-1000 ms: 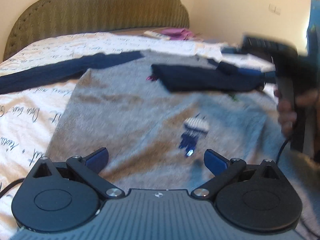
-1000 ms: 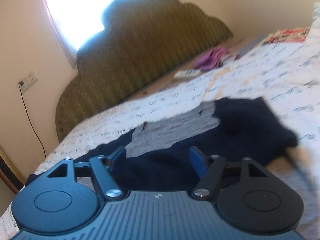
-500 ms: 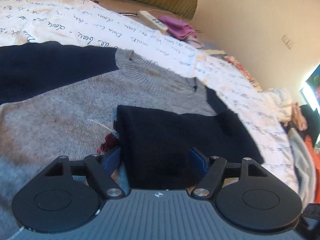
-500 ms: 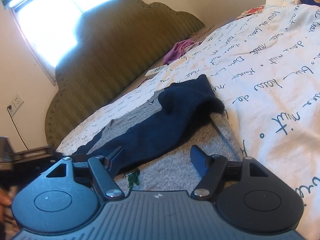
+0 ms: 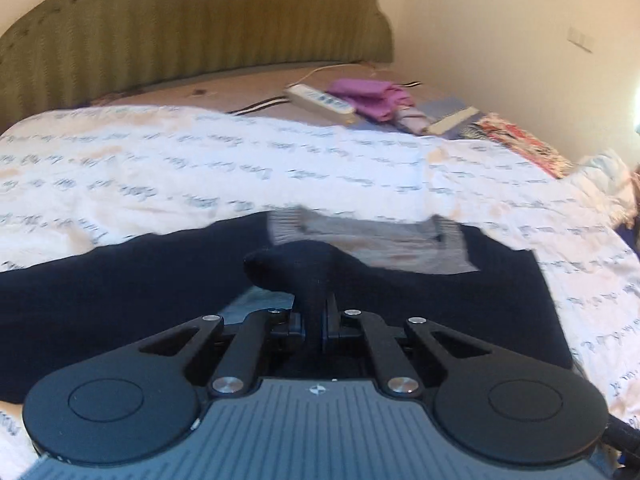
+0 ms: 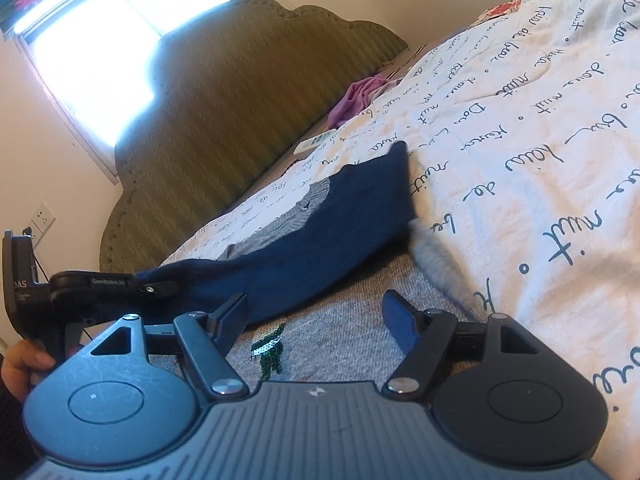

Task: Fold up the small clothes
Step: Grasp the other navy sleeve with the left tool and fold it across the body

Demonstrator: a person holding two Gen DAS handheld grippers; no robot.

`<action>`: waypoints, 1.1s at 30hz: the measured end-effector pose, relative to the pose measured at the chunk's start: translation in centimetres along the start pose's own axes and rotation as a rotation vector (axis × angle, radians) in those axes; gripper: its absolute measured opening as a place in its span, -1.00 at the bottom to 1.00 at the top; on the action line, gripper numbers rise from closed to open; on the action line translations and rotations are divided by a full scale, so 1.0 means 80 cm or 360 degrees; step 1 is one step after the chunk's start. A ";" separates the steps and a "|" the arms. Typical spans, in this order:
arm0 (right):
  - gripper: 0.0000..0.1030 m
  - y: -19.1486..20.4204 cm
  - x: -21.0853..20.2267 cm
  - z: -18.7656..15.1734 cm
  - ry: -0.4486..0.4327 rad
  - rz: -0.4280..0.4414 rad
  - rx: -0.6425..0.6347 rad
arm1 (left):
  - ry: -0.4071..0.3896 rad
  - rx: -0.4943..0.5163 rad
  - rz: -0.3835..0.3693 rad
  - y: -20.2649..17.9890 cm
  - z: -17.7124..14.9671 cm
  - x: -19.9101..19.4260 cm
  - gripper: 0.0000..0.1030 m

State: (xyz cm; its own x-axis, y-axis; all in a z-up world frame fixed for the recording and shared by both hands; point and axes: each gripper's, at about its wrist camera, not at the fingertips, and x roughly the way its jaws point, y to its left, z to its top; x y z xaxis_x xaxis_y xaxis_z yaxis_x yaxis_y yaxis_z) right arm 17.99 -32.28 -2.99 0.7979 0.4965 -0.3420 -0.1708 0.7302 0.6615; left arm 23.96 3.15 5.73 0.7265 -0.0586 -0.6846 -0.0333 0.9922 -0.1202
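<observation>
Open quilt (image 6: 520,128) lies clear to the right of the sweater (image 6: 344,320). At the bed's head, a power strip (image 5: 320,98), purple cloth (image 5: 372,98) and headboard (image 5: 192,28) block passage. The left gripper (image 6: 160,286) occupies the sweater's left side.

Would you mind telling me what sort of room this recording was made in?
Most likely a bedroom. A bed fills the view: a white quilt printed with handwriting, an olive padded headboard against the wall, and a window behind it. A grey and navy sweater lies spread on the quilt.
</observation>
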 end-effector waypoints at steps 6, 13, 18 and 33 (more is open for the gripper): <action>0.43 0.004 0.002 0.001 0.0020 -0.0018 -0.0022 | 0.0090 0.0136 0.0187 0.020 -0.025 0.014 -0.02; 0.50 0.051 -0.010 0.055 -0.0089 0.0068 -0.0133 | -0.0331 0.0139 0.0106 0.019 -0.016 -0.059 0.23; 0.61 0.091 0.096 0.094 0.0104 -0.0125 -0.0428 | -0.0181 0.0158 0.0060 -0.009 -0.026 -0.003 0.23; 0.60 0.046 0.165 0.073 0.0252 -0.0434 -0.0798 | -0.0217 0.0082 0.0094 0.020 -0.053 0.017 0.64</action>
State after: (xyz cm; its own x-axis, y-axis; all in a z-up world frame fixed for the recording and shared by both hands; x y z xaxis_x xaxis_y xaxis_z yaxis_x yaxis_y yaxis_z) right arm 31.29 -25.79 -1.19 0.7619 0.2957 -0.5762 -0.2550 0.9548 0.1527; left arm 21.99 4.21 1.59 0.8108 0.0121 -0.5852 -0.0461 0.9980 -0.0432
